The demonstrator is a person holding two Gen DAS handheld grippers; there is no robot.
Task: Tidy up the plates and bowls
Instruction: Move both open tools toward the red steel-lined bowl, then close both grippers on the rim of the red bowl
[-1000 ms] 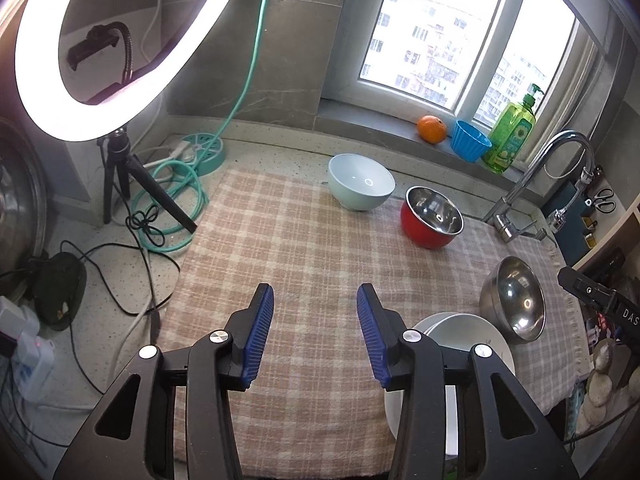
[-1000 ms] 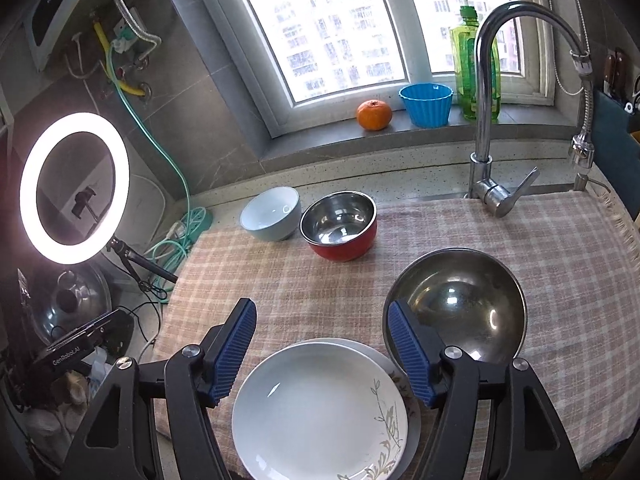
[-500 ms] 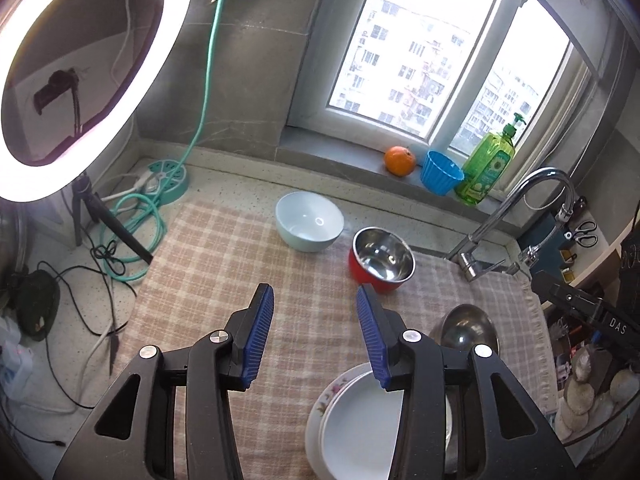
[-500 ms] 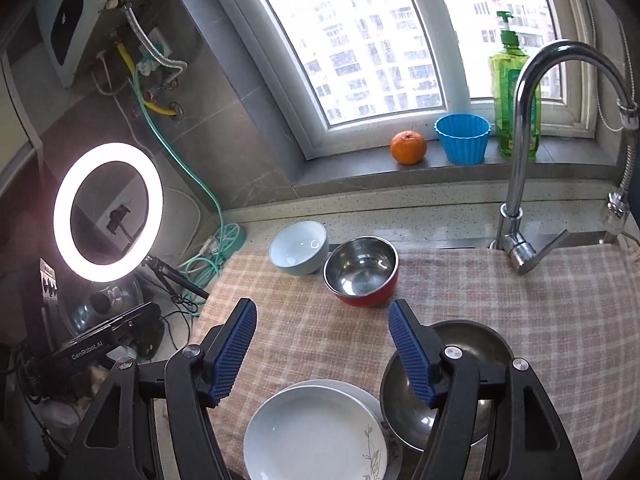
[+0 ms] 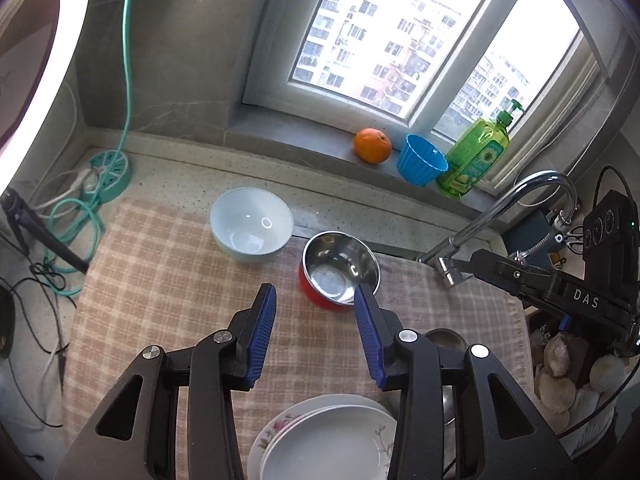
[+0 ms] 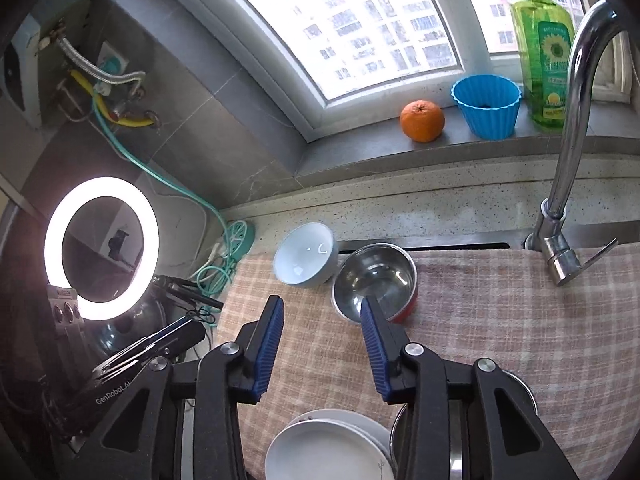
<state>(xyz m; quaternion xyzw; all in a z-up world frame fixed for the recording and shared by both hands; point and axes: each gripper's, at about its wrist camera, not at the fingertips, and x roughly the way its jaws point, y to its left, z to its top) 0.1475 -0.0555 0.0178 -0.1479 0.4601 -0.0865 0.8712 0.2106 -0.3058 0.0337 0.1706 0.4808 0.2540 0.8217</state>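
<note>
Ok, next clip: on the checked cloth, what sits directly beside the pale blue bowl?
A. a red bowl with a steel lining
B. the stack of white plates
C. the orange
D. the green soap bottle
A: the red bowl with a steel lining sits right next to the pale blue bowl on the checked cloth, while the stack of white plates lies nearer the camera and the orange and green soap bottle are up on the windowsill.

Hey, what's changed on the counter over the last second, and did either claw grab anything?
Both claws pulled back and up from the dishes. The right claw has just been closing, the left claw slightly too, nothing between either. The plates, pale blue bowl, red steel bowl and large steel bowl stayed put on the checked cloth.
</note>
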